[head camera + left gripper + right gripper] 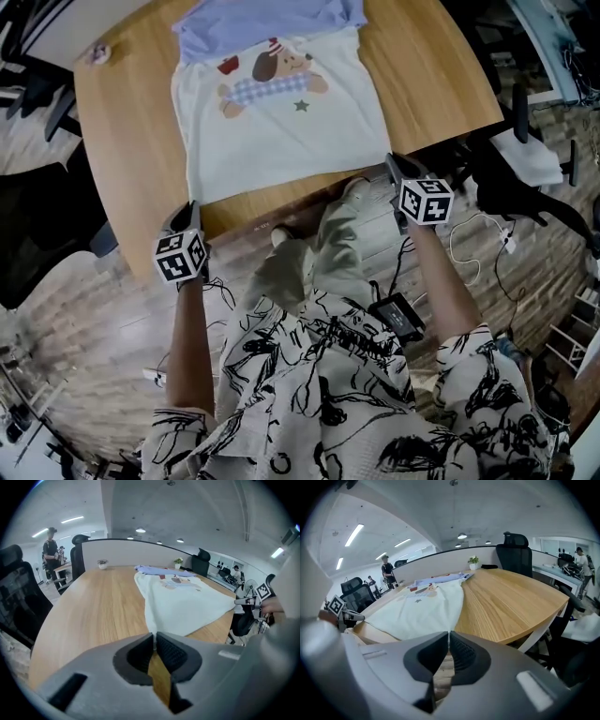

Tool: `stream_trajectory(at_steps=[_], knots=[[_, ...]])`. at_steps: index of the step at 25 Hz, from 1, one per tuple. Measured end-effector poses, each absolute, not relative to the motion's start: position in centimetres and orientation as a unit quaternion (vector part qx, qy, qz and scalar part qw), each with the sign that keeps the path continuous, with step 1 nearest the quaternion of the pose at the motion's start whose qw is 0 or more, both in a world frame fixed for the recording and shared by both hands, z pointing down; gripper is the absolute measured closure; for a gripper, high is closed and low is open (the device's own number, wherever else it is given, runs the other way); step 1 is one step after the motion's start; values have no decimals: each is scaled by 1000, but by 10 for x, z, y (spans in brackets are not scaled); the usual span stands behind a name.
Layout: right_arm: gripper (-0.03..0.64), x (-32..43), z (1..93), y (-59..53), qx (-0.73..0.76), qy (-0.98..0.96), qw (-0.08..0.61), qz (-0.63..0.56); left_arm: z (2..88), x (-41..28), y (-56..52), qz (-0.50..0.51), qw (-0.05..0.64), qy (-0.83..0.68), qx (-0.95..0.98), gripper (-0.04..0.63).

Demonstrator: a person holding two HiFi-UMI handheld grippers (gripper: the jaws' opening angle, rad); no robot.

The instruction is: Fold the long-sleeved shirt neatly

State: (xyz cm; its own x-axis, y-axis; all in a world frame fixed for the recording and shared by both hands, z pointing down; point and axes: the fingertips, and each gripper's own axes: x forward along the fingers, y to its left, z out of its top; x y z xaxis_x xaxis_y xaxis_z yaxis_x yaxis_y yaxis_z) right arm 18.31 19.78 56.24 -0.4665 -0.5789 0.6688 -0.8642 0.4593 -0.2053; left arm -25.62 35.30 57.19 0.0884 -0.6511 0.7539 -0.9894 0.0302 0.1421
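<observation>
A white long-sleeved shirt [281, 131] with a dog print and a lavender upper part lies flat on the wooden table [131, 122], its hem toward me. My left gripper [192, 208] is at the hem's near left corner, by the table's front edge. Its jaws are shut, with the white cloth corner [151, 620] running into the pinch of my left gripper [153, 637]. At the hem's near right corner, my right gripper [392, 166] is also shut. A thin edge of the shirt [426, 606] shows between the tips of my right gripper [449, 637]. The sleeves are not visible.
A small potted plant [102, 564] stands at the table's far corner, with a low partition behind it. Black office chairs [37, 234] flank the table; another [515, 555] stands at its far end. Cables [469, 239] lie on the floor to my right. People stand far off.
</observation>
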Motion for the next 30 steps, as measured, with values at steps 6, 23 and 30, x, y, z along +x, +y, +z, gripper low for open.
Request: stream_trajectory(at_steps=[6, 23, 30], knots=[[598, 192, 543, 204, 445, -816, 261, 260, 550, -249, 360, 221, 360, -606, 674, 565], [597, 250, 541, 244, 466, -794, 290, 261, 546, -190, 415, 231, 383, -567, 692, 565], [597, 241, 505, 234, 461, -809, 263, 253, 503, -200, 395, 216, 335, -582, 708, 565]])
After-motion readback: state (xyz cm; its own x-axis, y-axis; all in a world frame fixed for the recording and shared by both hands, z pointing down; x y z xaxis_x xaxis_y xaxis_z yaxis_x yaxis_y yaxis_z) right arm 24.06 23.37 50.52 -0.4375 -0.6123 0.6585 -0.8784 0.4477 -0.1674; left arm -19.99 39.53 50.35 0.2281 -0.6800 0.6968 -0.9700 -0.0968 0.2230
